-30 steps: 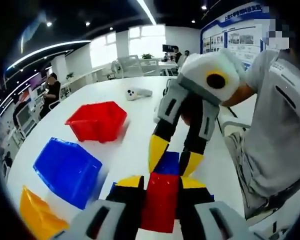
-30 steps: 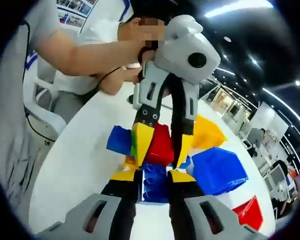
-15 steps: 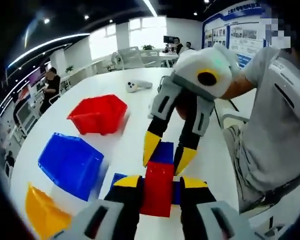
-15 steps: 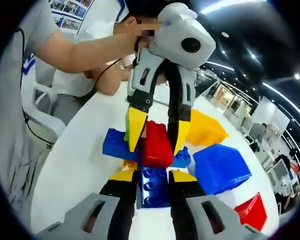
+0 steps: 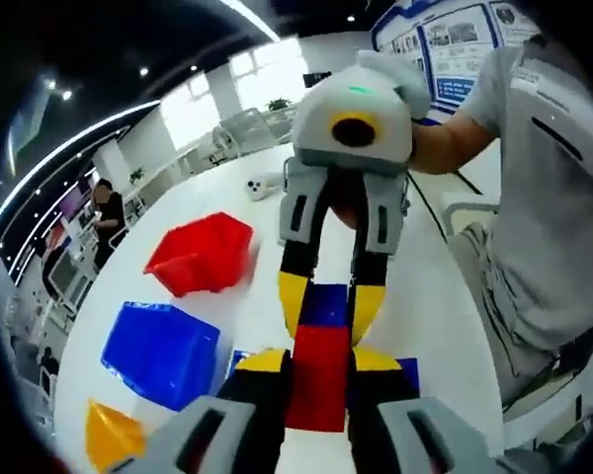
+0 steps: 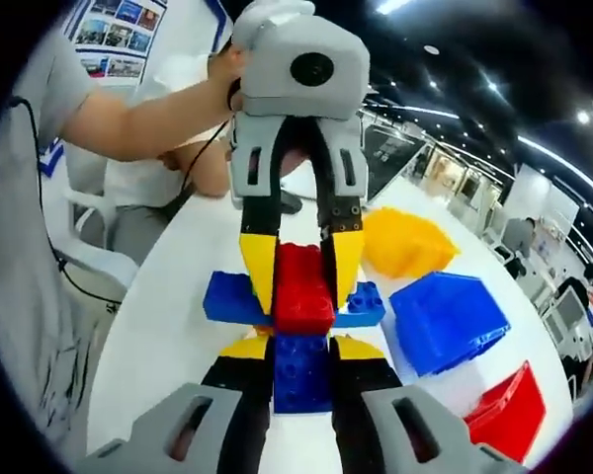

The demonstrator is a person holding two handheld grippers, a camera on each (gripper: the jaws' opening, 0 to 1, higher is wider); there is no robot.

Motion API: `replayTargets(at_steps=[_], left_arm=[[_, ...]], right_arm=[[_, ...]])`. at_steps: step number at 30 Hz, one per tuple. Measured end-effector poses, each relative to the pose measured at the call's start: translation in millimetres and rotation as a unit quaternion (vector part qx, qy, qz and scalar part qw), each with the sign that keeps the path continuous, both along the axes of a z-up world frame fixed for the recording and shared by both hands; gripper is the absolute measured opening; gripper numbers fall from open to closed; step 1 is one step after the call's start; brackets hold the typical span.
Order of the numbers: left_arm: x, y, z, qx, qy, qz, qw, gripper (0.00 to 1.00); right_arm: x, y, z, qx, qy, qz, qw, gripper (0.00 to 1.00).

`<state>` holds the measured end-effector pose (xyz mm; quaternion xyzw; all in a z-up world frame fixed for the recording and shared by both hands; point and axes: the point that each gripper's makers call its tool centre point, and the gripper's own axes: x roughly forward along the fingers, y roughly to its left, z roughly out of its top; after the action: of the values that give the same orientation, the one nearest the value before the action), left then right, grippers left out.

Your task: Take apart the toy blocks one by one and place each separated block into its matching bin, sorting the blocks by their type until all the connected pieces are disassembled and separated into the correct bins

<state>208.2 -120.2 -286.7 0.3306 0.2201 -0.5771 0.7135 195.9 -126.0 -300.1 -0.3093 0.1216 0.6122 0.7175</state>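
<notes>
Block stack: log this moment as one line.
left gripper: shut on red block | right gripper: shut on blue block | blocks: joined, held above table | bins: none filled yet

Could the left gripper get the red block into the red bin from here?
Probably not yet. The left gripper is shut on the red block, but the block looks joined to the blue block clamped by the right gripper. The red bin stands open on the table.

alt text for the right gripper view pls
The right gripper is shut on a blue block joined to a red block, which the left gripper clamps from above. Yellow bin, blue bin and red bin sit on the white table.
</notes>
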Motion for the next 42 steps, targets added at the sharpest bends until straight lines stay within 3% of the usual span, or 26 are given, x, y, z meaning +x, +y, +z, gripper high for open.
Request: replayTargets(at_steps=[2, 5, 8, 10, 12, 17, 19, 24, 25, 26, 27, 28, 29, 31, 32, 33, 34, 35, 38, 40, 42], left_arm=[[0.2, -1.0, 0.4, 0.002, -0.009, -0.001, 1.0, 0.23], [1.4, -6.1, 1.4, 0.018, -0.034, -0.014, 0.9992, 0.23], [0.9, -9.7, -8.2, 0.04, -0.029, -0.024, 0.9985, 0.23], [-1.7, -13.9, -7.1, 0.018, -0.026, -0.035, 0.9989, 0.23], [-3.1, -9.9, -4.5, 0.006, -0.013, -0.042, 0.999, 0.24], [-2.0, -4.8, 1.1, -0.033, 0.012, -0.045, 0.9984, 0.24], [-0.9, -1.5, 3.3, -0.063, 0.033, -0.047, 0.9963, 0.24], [3.4, 8.0, 4.6, -0.093, 0.057, -0.059, 0.9923, 0.24], [4.5, 9.1, 5.2, -0.097, 0.06, -0.061, 0.9915, 0.24], [5.0, 8.7, 5.3, -0.102, 0.064, -0.061, 0.9909, 0.24], [5.3, 8.4, 5.5, -0.104, 0.065, -0.062, 0.9905, 0.24], [4.6, 7.8, 5.5, -0.106, 0.066, -0.064, 0.9901, 0.24], [3.9, 7.1, 5.7, -0.107, 0.067, -0.067, 0.9898, 0.24], [2.9, 6.1, 5.5, -0.108, 0.068, -0.07, 0.9893, 0.24], [2.5, 5.8, 5.4, -0.11, 0.069, -0.071, 0.989, 0.24], [2.5, 5.4, 5.5, -0.112, 0.07, -0.071, 0.9887, 0.24], [2.6, 5.9, 5.5, -0.114, 0.071, -0.072, 0.9883, 0.24], [2.4, 6.0, 5.6, -0.118, 0.073, -0.074, 0.9876, 0.24], [-3.2, 5.1, 5.9, -0.129, 0.083, -0.084, 0.9847, 0.24], [-3.0, 5.5, 6.1, -0.135, 0.086, -0.086, 0.9833, 0.24], [-4.0, 4.9, 6.3, -0.14, 0.088, -0.089, 0.9823, 0.24]], right_arm=[[3.7, 1.2, -2.4, -0.006, 0.005, -0.002, 1.0, 0.22], [8.8, 0.4, -10.4, -0.014, 0.04, -0.012, 0.999, 0.22], [9.0, -2.6, -19.2, -0.029, 0.053, -0.015, 0.9981, 0.22], [8.5, -2.9, -25.6, -0.033, 0.049, -0.01, 0.9982, 0.22], [4.4, -0.9, -22.6, -0.014, 0.052, -0.006, 0.9985, 0.23], [3.0, 0.1, -6.9, 0.027, 0.04, 0.013, 0.9987, 0.23], [-1.3, -0.8, 4.5, 0.043, 0.036, 0.029, 0.998, 0.22], [3.8, -3.4, 46.7, 0.102, -0.016, 0.062, 0.9927, 0.22], [10.6, -2.3, 56.2, 0.114, -0.071, 0.078, 0.9878, 0.22], [14.9, -2.4, 56.6, 0.11, -0.093, 0.079, 0.9865, 0.22], [22.4, -3.5, 49.8, 0.082, -0.13, 0.082, 0.9847, 0.22], [31.2, -3.4, 40.6, 0.051, -0.184, 0.093, 0.9772, 0.23], [39.3, -1.3, 30.8, 0.022, -0.243, 0.111, 0.9635, 0.24], [48.8, 6.9, 11.9, -0.023, -0.35, 0.154, 0.9238, 0.32], [49.9, 11.6, 3.9, -0.038, -0.386, 0.173, 0.9052, 0.35], [48.8, 15.5, -2.2, -0.046, -0.405, 0.186, 0.8941, 0.36], [46.5, 17.9, -6.2, -0.046, -0.407, 0.197, 0.8907, 0.36], [44.5, 19.7, -8.7, -0.044, -0.416, 0.215, 0.8823, 0.36], [39.9, 30.2, -1.6, -0.035, -0.449, 0.238, 0.8607, 0.34], [38.2, 35.8, 8.2, -0.03, -0.487, 0.25, 0.8364, 0.33], [33.4, 38.8, 6.1, -0.034, -0.489, 0.268, 0.8296, 0.32]])
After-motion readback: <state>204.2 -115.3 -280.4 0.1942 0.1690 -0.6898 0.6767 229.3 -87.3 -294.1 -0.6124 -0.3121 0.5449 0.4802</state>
